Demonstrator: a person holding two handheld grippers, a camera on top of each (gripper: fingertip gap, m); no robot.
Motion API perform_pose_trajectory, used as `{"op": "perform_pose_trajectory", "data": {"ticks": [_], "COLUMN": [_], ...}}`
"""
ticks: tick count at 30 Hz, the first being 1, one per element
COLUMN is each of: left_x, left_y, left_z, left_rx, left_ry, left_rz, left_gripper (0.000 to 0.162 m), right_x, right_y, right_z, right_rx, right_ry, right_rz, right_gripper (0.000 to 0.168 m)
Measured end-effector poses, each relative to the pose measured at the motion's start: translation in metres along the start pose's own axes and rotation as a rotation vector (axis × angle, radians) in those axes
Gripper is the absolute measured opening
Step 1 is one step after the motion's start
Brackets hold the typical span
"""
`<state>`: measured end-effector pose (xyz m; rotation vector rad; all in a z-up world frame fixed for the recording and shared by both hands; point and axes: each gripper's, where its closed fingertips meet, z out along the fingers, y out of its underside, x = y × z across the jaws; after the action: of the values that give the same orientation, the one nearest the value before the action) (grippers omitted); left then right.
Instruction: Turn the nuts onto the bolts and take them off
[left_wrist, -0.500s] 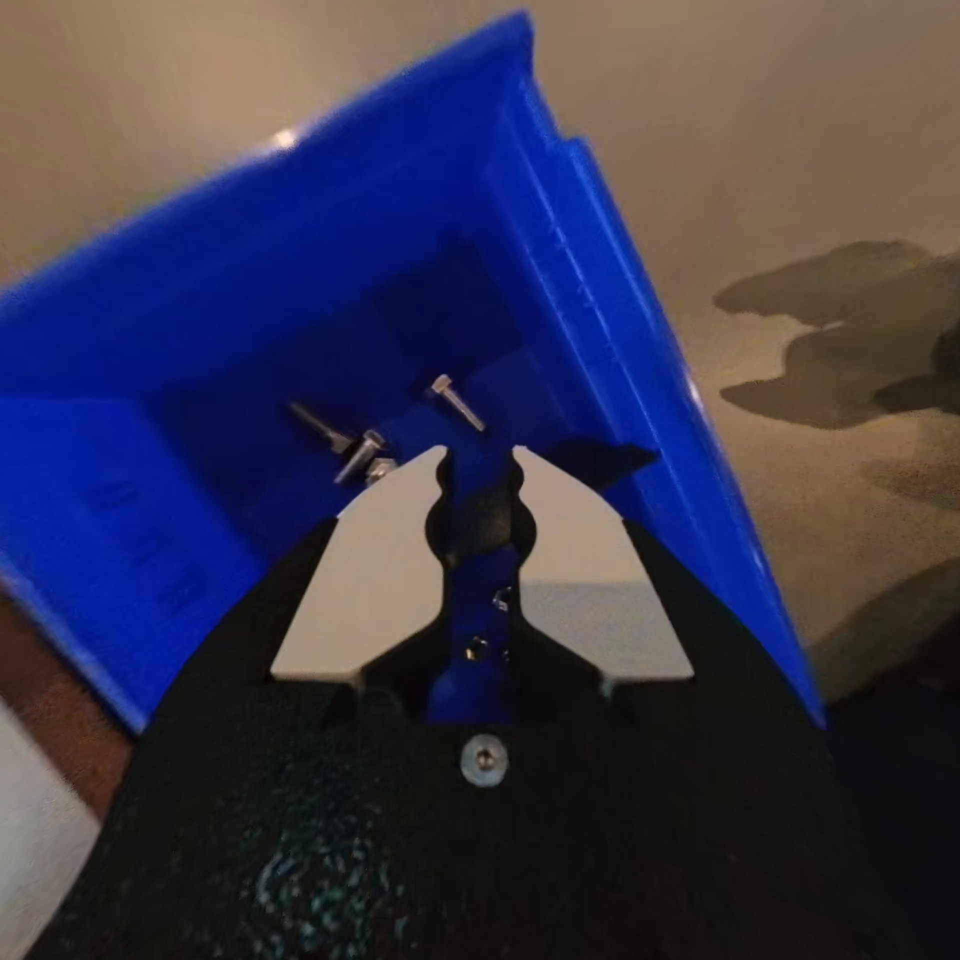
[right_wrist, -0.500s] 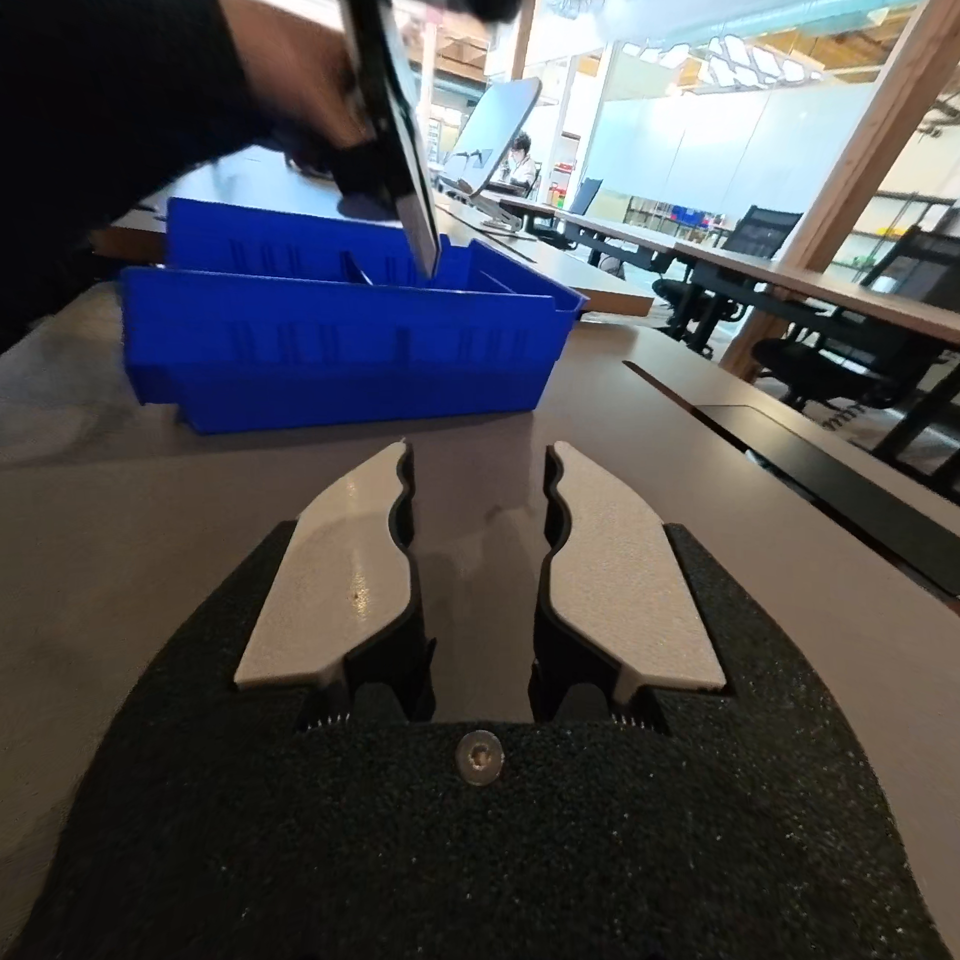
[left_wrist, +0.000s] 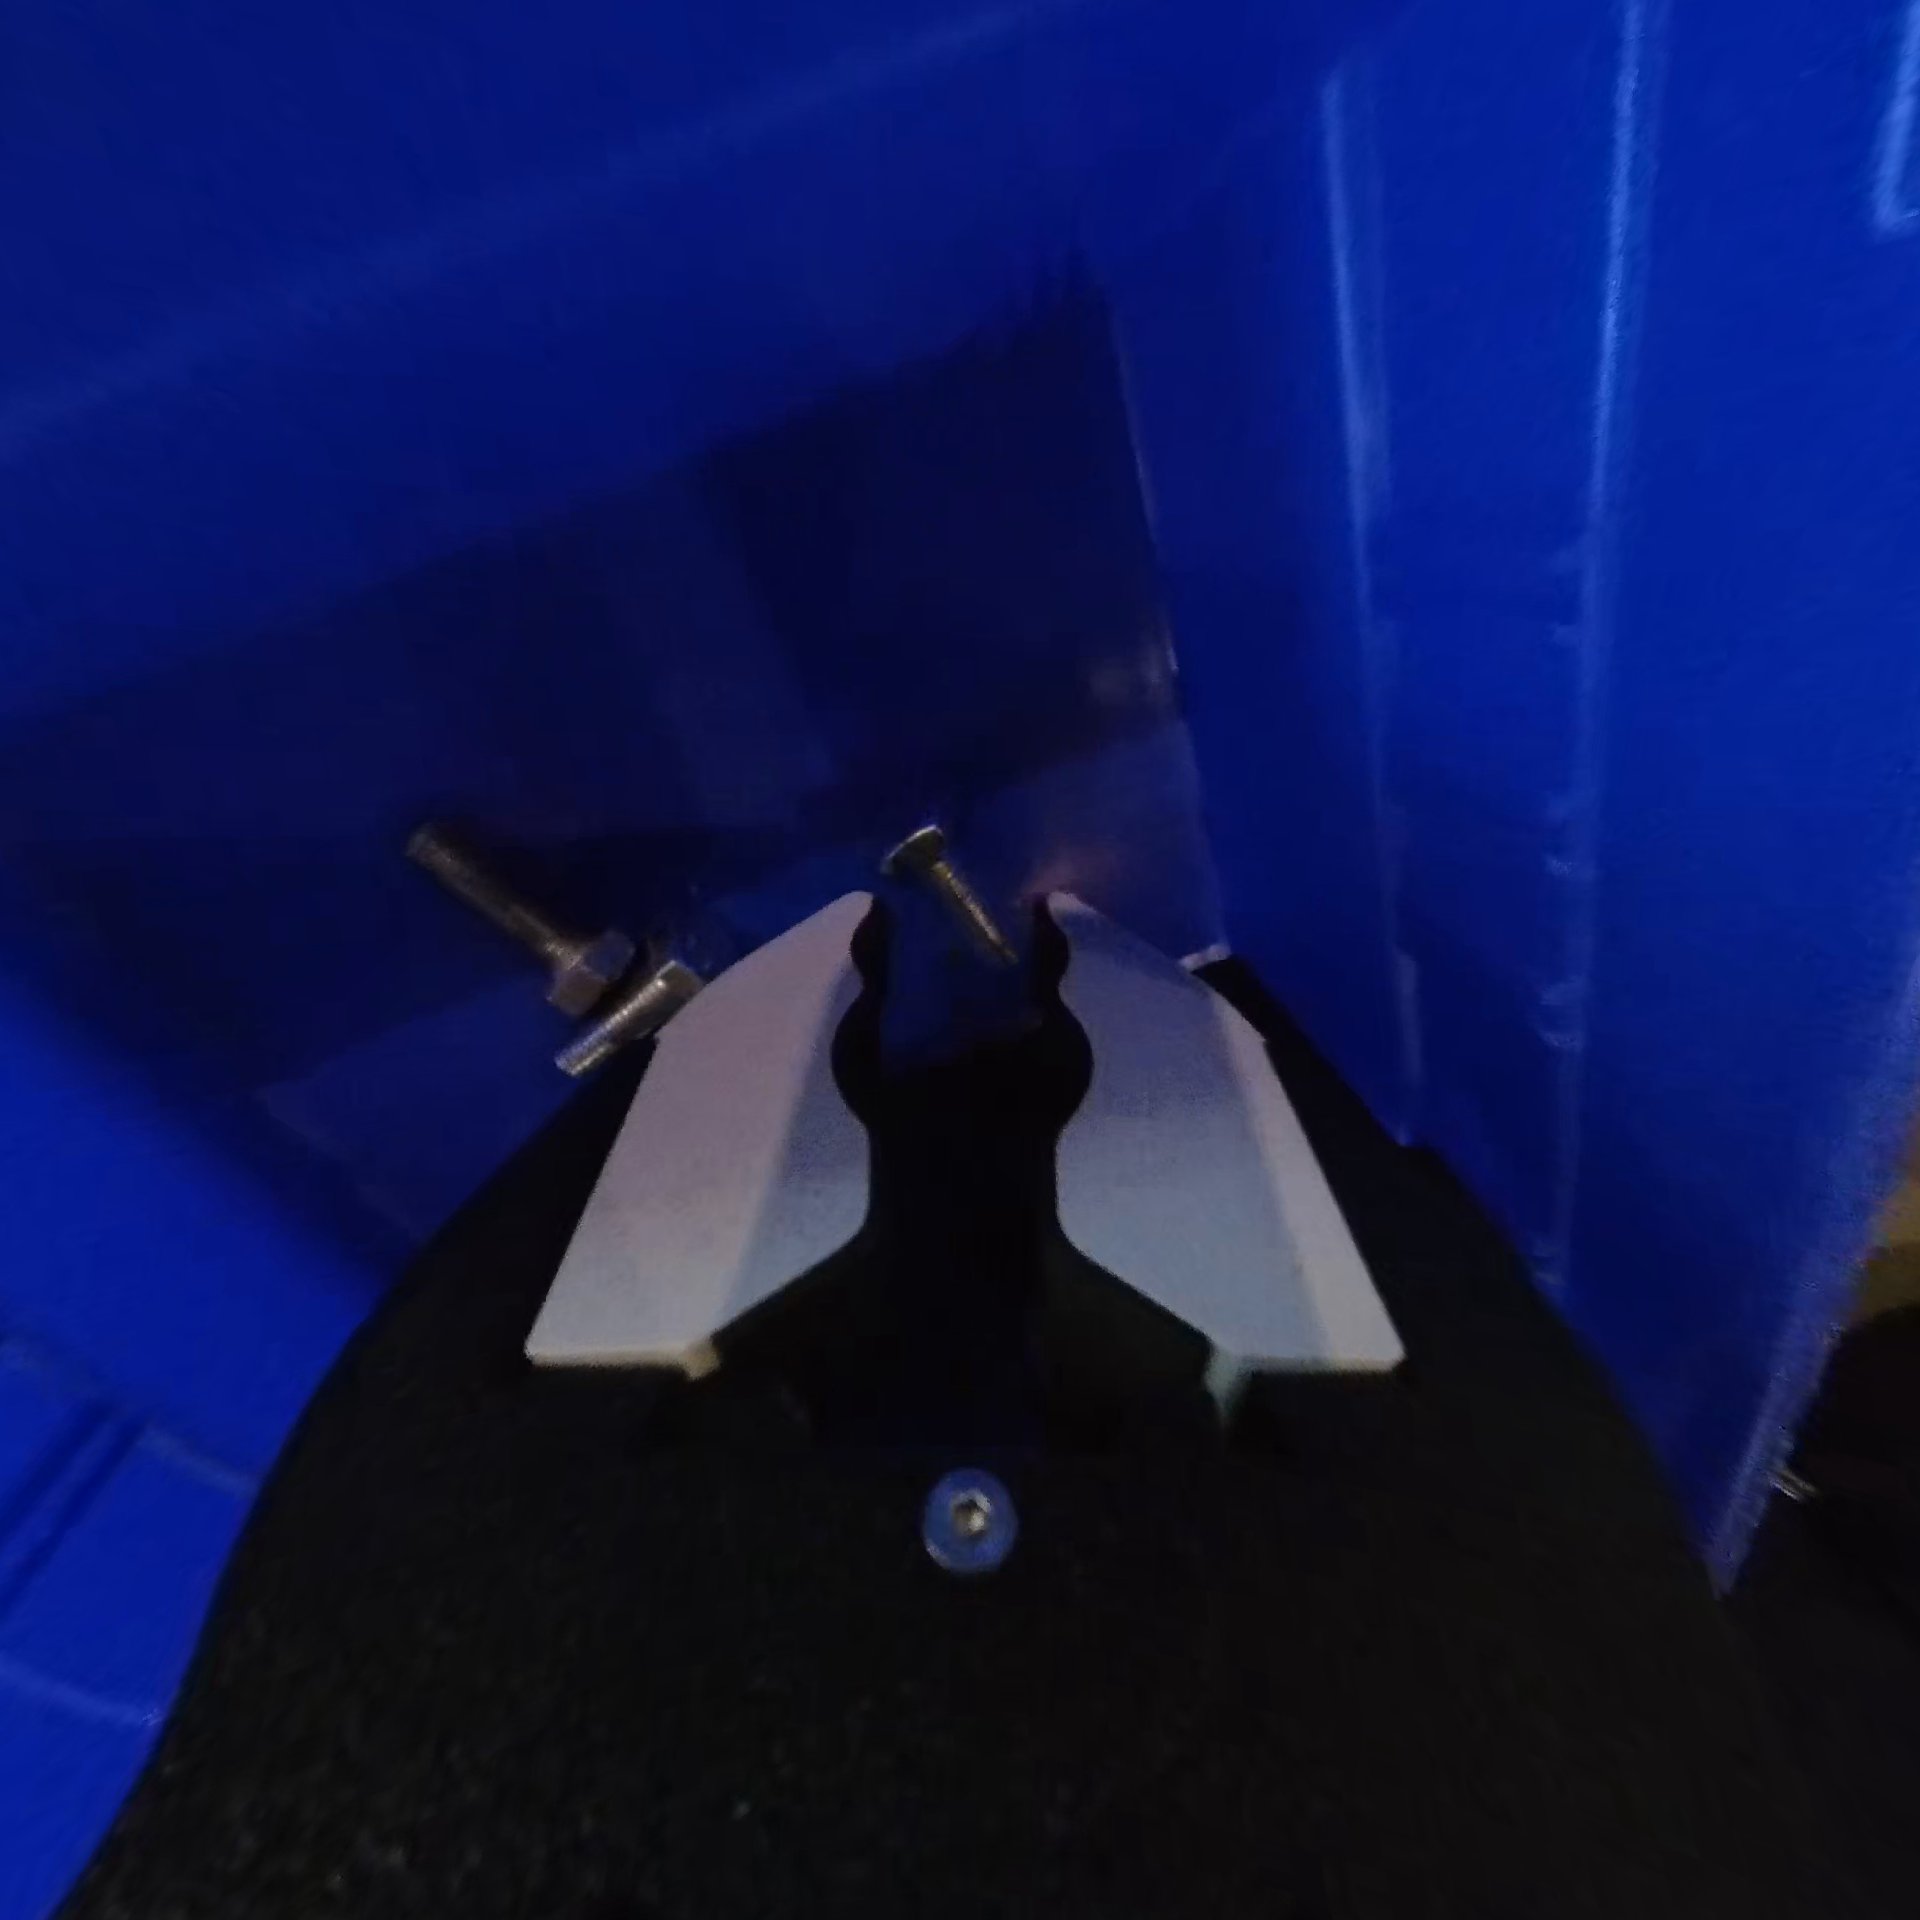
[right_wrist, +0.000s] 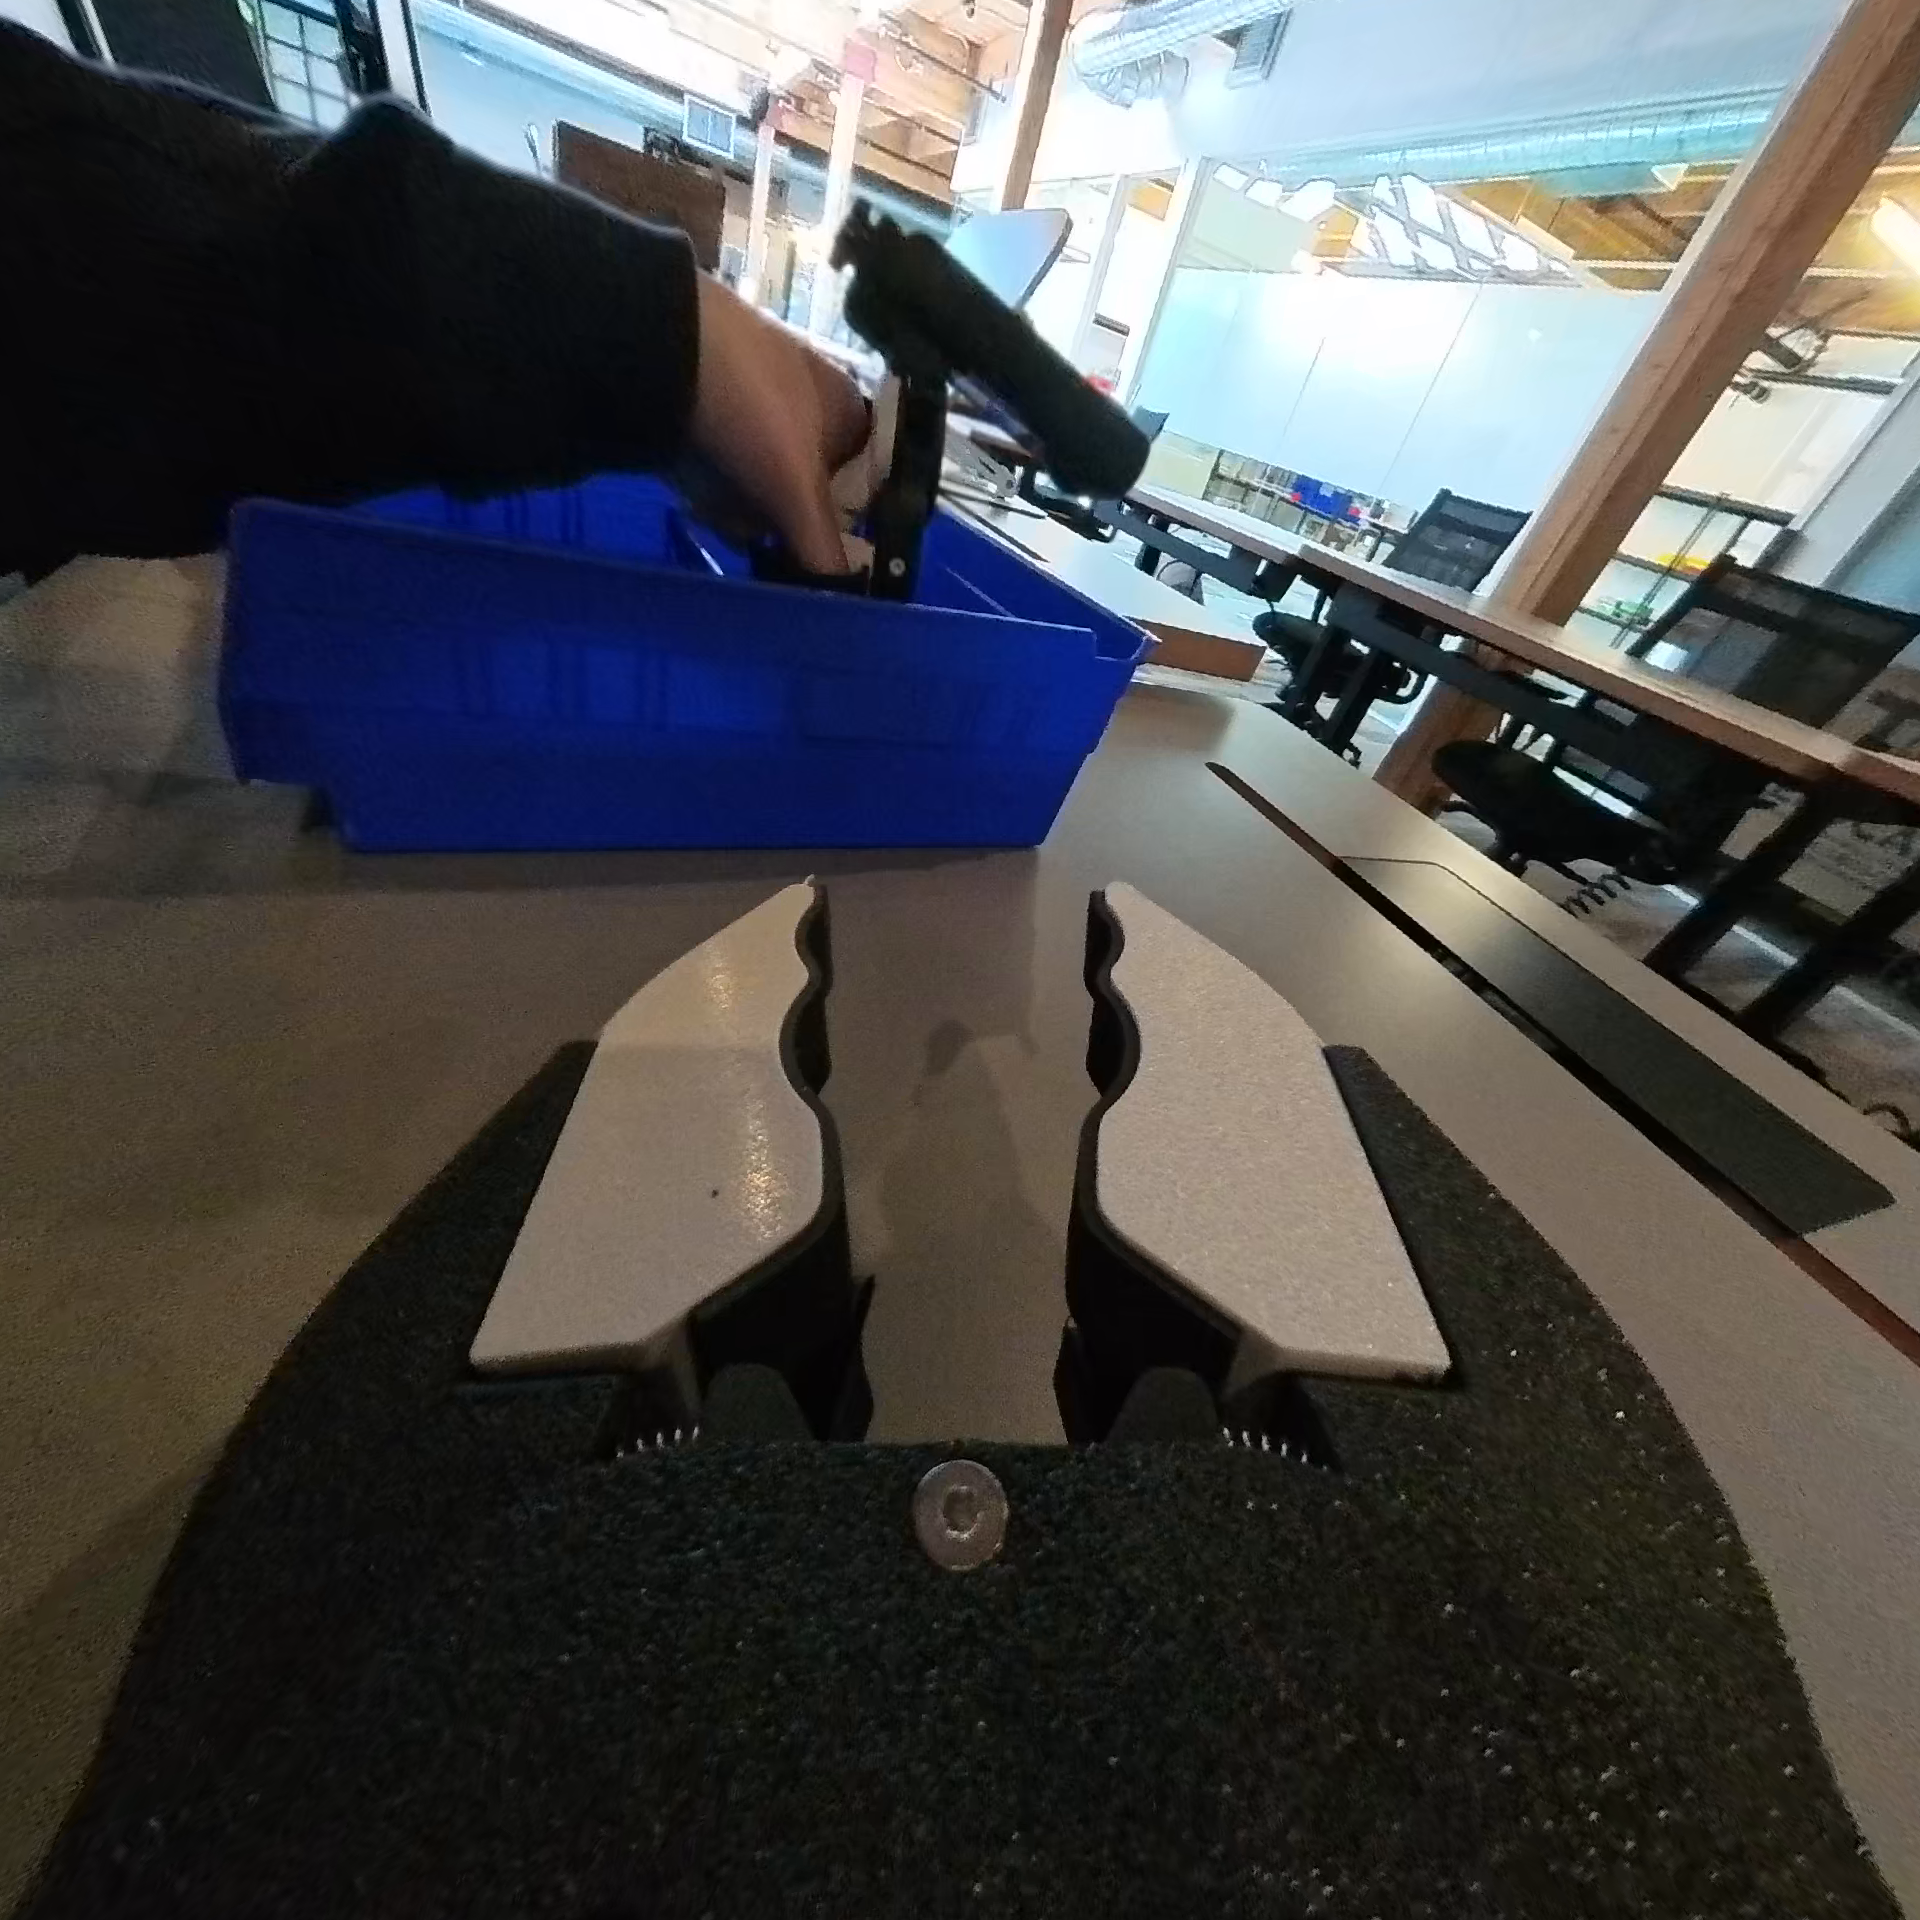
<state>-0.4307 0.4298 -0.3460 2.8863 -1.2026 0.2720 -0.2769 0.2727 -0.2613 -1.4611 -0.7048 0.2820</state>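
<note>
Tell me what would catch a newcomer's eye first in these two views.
The bright blue bin on the grey table, with the left gripper reaching down inside it. On its floor lie small steel bolts: one bolt just ahead of the open fingertips, two more crossed to the left. The right gripper sits open over bare table.
</note>
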Motion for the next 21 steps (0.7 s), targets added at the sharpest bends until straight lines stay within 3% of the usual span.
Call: {"op": "perform_pose_trajectory", "data": {"ticks": [8, 13, 18, 21], "left_x": [-0.011, -0.003, 0.074, 0.147], "left_y": [-0.002, -0.011, -0.006, 0.008], "left_z": [-0.002, -0.054, -0.127, -0.141], "left_rx": [0.015, 0.245, 0.571, 0.66], "left_ry": [-0.139, -0.238, -0.165, -0.027], "left_rz": [0.103, 0.147, 0.292, 0.438], "left_gripper": [0.01, 0.01, 0.009, 0.009], "right_x": [0.004, 0.016, 0.034, 0.045], "right_y": [-0.003, -0.01, -0.01, -0.006], "right_z": [-0.003, -0.017, -0.044, -0.068], "right_rx": [0.02, 0.057, 0.057, 0.039], "right_ry": [0.031, 0.116, 0.223, 0.281], "right_rz": [-0.02, -0.043, -0.076, -0.085], "right_gripper": [0.046, 0.044, 0.042, 0.042]}}
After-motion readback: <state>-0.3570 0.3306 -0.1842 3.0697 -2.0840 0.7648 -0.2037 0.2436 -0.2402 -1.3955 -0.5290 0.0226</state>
